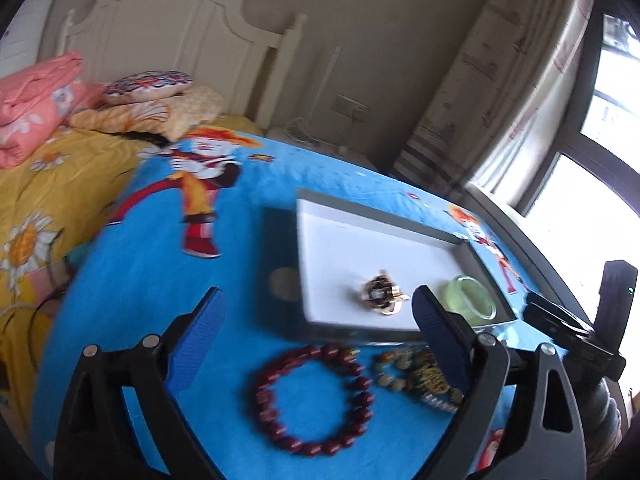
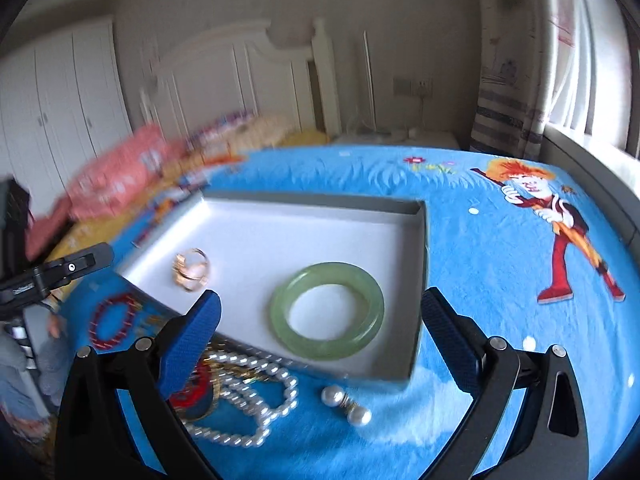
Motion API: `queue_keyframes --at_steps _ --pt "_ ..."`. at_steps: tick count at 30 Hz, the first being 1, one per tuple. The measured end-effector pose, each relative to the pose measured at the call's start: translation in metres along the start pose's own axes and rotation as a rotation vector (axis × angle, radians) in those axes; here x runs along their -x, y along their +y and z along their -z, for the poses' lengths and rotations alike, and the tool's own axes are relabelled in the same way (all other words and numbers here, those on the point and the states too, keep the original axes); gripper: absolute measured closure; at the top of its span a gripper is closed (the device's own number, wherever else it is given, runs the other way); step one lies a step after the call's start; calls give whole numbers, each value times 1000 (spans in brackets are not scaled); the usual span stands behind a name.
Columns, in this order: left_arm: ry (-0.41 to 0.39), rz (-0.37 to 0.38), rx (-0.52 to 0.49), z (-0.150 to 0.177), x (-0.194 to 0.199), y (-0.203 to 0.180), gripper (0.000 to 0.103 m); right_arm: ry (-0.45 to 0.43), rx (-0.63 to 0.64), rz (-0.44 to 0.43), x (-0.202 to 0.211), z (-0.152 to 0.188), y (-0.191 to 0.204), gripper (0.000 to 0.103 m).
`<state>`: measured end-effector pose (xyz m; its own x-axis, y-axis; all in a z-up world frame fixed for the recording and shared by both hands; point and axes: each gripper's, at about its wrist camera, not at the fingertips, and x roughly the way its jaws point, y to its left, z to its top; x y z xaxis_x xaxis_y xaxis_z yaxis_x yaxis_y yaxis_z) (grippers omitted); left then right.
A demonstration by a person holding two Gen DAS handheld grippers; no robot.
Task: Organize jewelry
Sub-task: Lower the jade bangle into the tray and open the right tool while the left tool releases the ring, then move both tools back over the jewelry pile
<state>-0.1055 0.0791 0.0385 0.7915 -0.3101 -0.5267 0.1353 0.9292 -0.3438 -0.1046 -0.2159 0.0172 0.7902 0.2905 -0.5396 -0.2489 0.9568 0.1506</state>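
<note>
A shallow grey tray [image 1: 362,206] [image 2: 320,200] with a white floor lies on the blue blanket. In it rest a gold brooch [image 1: 382,294] [image 2: 192,270] and a green jade bangle [image 2: 327,316] [image 1: 472,300]. In front of the tray lie a dark red bead bracelet [image 1: 314,398] [image 2: 112,320], a multicoloured bead bracelet with a gold charm [image 1: 416,376], a pearl necklace [image 2: 248,400] and a pair of pearl earrings [image 2: 346,404]. My left gripper [image 1: 320,320] hangs open above the red bracelet, holding nothing. My right gripper [image 2: 320,320] stands open over the bangle and the tray's near edge, also holding nothing.
The blue cartoon blanket [image 1: 160,280] covers a bed with a yellow flowered sheet [image 1: 52,184], a pink folded quilt [image 1: 36,108] and pillows by the white headboard [image 1: 168,36]. A window and curtain [image 1: 520,60] are on the right. The other gripper's body [image 1: 580,332] shows at the right edge.
</note>
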Motion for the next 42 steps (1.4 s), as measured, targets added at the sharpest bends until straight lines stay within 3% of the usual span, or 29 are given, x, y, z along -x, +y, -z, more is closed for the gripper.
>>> queue_keyframes --at_steps 3,7,14,19,26,29,33,38,42 --pt "3 -45 14 6 11 17 7 -4 0 -26 12 7 3 7" --pt "8 -22 43 8 15 27 3 26 60 -50 19 16 18 7" --pt "41 -12 -8 12 7 20 3 127 186 -110 9 30 63 7" --pt "48 9 9 13 6 23 3 211 246 -85 -8 38 84 15" --pt "51 31 -3 14 6 21 3 286 256 -71 -27 39 91 15" --pt "56 40 -9 14 6 19 3 308 262 -60 -33 40 92 20" --pt "62 50 -24 14 7 17 3 309 250 -70 -33 40 91 25" --pt "94 24 -33 17 7 12 3 281 242 -79 -27 39 89 42" --pt "151 14 -72 27 6 2 3 237 205 -130 -17 36 81 44"
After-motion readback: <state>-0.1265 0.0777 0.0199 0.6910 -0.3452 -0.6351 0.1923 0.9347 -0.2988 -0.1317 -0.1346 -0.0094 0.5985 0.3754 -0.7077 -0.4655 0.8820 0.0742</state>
